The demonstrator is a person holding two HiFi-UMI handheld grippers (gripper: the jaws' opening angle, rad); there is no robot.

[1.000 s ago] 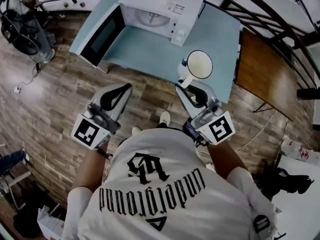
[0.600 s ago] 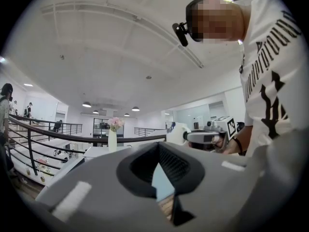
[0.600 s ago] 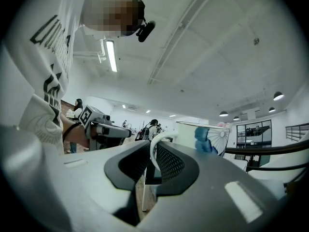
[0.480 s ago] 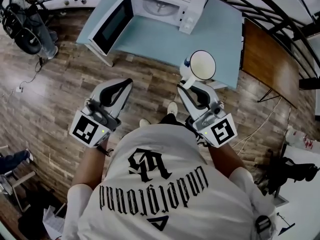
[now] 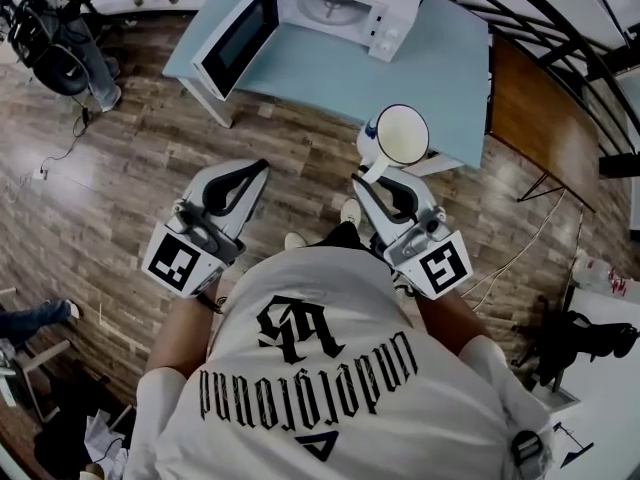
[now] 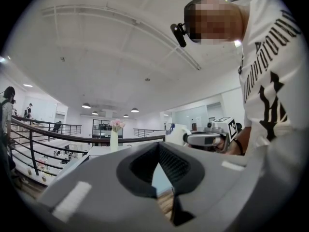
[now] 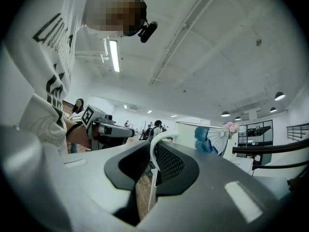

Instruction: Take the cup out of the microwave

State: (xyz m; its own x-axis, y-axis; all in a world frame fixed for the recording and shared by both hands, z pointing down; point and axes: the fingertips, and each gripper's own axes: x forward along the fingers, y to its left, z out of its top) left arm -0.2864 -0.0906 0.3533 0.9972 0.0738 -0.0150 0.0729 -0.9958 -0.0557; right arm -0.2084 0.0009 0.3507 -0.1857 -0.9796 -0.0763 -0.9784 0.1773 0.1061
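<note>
Two claws: the right claw [image 5: 364, 180] clamps the one cup [image 5: 401, 134] (by its handle [image 7: 152, 150]) mid-frame, the left claw [image 5: 260, 166] is closed and empty, and the one microwave [image 5: 335, 3] sits nearer the top edge than before.

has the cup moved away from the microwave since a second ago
Yes. The cup has pulled back from the microwave, now reaching the blue table's near edge.

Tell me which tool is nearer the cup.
Right. The right tool is shut on the handle of the cup, so it is touching it. The left tool is well apart from it, off to the cup's left, shut with nothing in it.
</note>
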